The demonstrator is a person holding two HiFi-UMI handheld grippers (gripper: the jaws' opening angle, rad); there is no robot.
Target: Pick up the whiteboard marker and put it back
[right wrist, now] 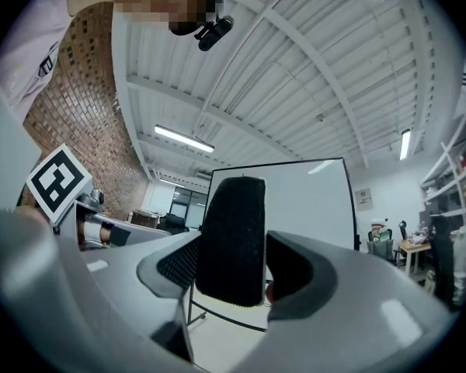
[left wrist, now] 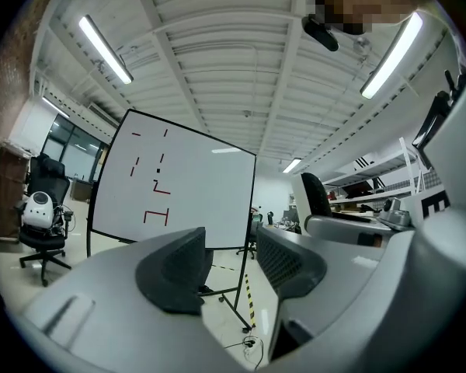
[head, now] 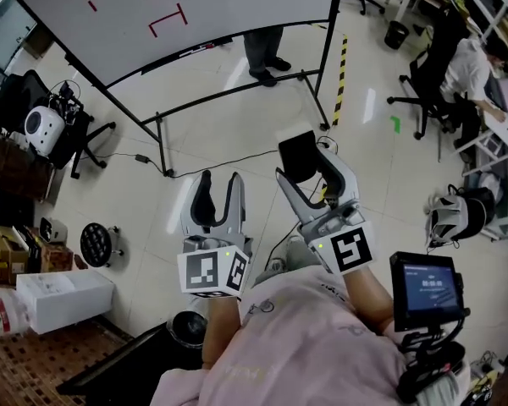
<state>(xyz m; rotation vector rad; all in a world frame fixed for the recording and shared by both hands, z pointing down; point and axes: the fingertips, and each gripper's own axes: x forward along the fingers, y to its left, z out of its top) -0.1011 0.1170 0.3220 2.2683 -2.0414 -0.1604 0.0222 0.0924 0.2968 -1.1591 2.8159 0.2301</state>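
A wheeled whiteboard [head: 178, 7] with red marks stands ahead across the floor; it also shows in the left gripper view [left wrist: 175, 185] and, behind the jaws, in the right gripper view [right wrist: 311, 200]. My right gripper [head: 303, 166] is shut on a black rectangular block [head: 298, 154] that looks like a board eraser [right wrist: 231, 231], its dark felt face filling the gap between the jaws. My left gripper [head: 220, 181] is held level beside it, open with nothing between its fingers [left wrist: 179, 266]. No marker shows in any view.
Someone's legs [head: 264, 53] stand behind the board's frame. An office chair [head: 63, 125] with gear, a black stool [head: 95, 244] and a white box [head: 63, 299] are at the left. A seated person [head: 466, 66] and desks are at the right. Yellow-black tape [head: 340, 66] marks the floor.
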